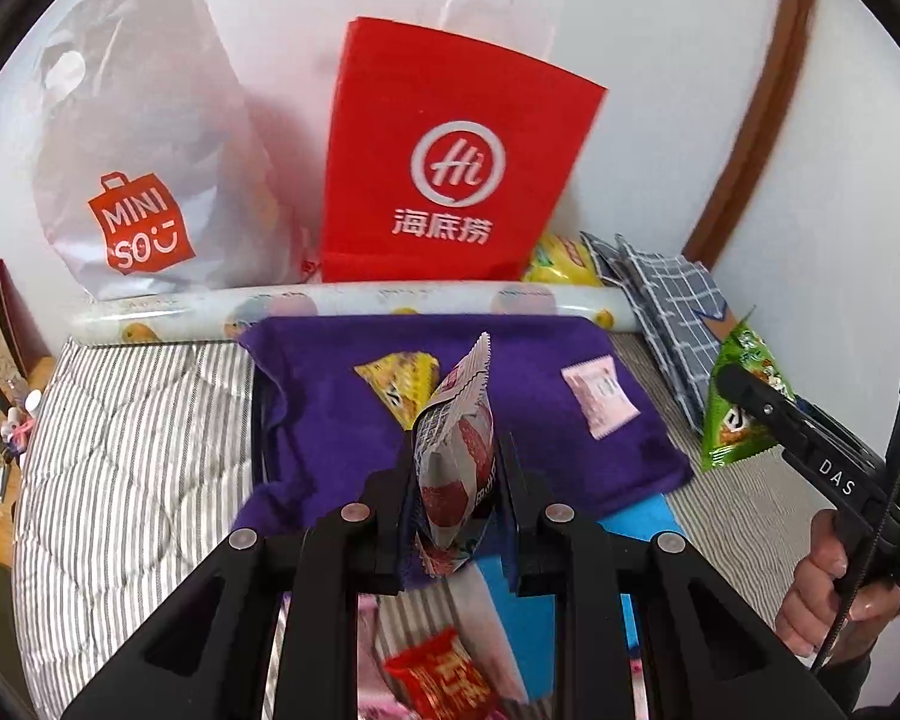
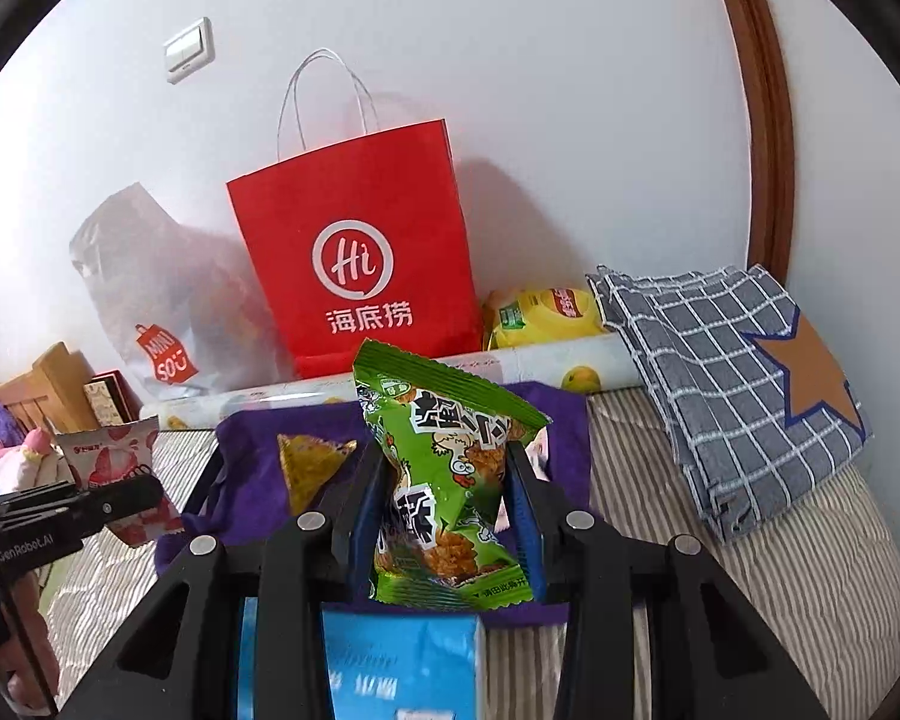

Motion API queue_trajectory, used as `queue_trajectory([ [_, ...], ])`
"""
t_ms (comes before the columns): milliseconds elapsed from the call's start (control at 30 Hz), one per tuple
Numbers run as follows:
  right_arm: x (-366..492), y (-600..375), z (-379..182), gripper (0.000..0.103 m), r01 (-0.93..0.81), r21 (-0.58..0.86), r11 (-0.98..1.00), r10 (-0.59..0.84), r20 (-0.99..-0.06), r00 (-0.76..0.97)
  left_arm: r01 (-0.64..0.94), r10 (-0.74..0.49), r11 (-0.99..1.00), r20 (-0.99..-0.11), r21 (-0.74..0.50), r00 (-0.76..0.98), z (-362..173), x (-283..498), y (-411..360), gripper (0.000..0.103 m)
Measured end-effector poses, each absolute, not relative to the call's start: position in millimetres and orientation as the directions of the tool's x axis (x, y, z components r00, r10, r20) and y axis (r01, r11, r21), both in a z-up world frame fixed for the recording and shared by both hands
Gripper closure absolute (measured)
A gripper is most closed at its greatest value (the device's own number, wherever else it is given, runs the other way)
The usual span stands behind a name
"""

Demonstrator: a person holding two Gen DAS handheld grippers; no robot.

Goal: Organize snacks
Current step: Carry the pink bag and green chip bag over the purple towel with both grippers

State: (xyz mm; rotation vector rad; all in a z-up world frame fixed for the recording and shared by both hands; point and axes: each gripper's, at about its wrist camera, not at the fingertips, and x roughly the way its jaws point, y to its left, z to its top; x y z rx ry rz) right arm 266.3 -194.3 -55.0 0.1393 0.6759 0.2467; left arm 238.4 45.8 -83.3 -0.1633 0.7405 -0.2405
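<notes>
Above a striped bed (image 1: 126, 420), the left gripper (image 1: 455, 480) is clamping a red-and-white snack packet (image 1: 456, 456) upright between its fingers, while the right gripper (image 2: 444, 498) is pinching a green snack bag (image 2: 444, 480) the same way. Both are hanging over a purple cloth (image 1: 330, 384) where a yellow packet (image 1: 399, 381) and a pink packet (image 1: 600, 396) are lying apart, before a red paper bag (image 2: 360, 252).

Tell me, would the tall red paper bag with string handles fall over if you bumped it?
Probably. The tall red paper bag stands narrow and upright, leaning toward the white wall. It looks light, so a nudge would likely tip or slide it.
</notes>
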Motion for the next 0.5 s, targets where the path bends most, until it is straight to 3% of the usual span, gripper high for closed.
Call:
queue_trajectory([
  [500, 322, -196, -116, 0.067, -0.191, 0.234, 0.953, 0.3, -0.668, 0.681, 0.084, -0.206, 0.974, -0.669, -0.211, 0.714, -122, 293, 65, 0.081],
])
